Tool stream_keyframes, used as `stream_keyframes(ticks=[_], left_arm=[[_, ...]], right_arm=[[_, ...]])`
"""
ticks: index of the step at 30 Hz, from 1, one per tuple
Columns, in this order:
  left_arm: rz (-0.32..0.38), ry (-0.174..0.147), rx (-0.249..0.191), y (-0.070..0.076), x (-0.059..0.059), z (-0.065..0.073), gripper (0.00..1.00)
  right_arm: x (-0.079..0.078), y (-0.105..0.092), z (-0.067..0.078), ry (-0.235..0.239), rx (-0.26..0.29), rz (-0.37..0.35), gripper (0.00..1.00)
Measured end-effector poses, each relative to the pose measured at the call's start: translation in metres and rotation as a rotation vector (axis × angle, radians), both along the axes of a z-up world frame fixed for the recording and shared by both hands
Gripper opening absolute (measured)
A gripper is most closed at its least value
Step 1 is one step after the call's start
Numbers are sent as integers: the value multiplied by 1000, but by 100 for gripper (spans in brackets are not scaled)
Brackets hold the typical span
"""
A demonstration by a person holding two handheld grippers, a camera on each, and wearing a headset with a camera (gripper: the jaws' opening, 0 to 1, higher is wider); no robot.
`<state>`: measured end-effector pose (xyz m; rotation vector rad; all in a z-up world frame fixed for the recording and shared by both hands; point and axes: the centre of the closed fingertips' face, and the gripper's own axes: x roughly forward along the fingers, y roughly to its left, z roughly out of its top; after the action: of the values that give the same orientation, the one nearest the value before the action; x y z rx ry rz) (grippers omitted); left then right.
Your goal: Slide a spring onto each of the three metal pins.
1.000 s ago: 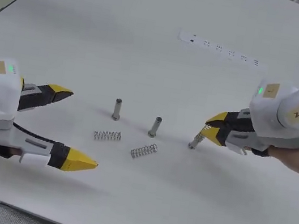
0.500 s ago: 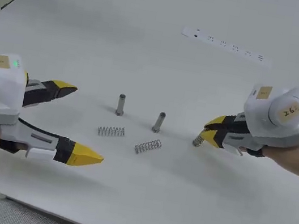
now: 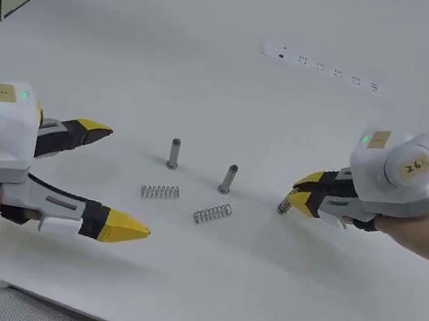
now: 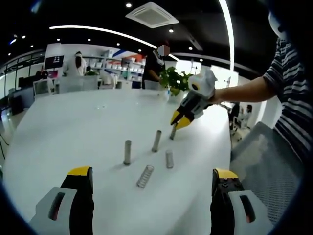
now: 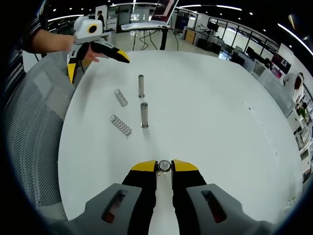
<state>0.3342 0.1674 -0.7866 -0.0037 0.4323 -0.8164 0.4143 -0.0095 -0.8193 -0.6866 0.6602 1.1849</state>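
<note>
While the right tongs (image 5: pixel 165 166) sit clenched on the rounded top of the third pin (image 3: pixel 283 207) at the bottom centre of the right gripper view, their yellow tips pressing it from either side, the left tongs (image 3: pixel 127 183) hang released at the lower left of the head view, jaws spread wide with nothing between them. In the head view the third pin stands right of centre, right at the right tongs' tips, and its shaft looks ringed with coils, though it is too small to be sure that a spring sits on it. Two more pins stand upright and bare on the white tabletop (image 3: pixel 210 86): the left pin (image 3: pixel 173 154) near the middle of the frame, and the middle pin (image 3: pixel 229 179) between it and the third pin. Two springs lie loose on their sides just below them, the left spring (image 3: pixel 160 193) under the left pin and the right spring (image 3: pixel 212 214) under the middle pin, neither touching a pin. A white power strip (image 3: pixel 329 68) lies in the upper right of the frame, well apart from the pins. In the left gripper view the pins and springs sit at the centre, beyond the spread jaws, and the right tongs reach in from the right at the end of a bare forearm (image 4: pixel 239 93).
</note>
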Motion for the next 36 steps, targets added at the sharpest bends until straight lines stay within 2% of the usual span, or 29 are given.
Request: stream_keyframes(ticks=[13,16,20,26,31,36], left_arm=[[2,8,-1,0,-1,1,98],[-1,10,-1,0,0,1,98],[-8,12,4,-2,0,1,98],[-10,10,4,-3,0,2,98],[-10,10,6,-3,0,2,98],[-10,12,7,-3,1,2,98]], right_arm=[[0,-4,5,2,25,-31,16],[-2,-5,9,28,56,-61,19],[-1,-11,11,27,73,-95,20],[-3,-16,15,49,132,-141,21],[-4,-20,19,85,194,-202,22],[-10,-23,18,98,204,-217,22]])
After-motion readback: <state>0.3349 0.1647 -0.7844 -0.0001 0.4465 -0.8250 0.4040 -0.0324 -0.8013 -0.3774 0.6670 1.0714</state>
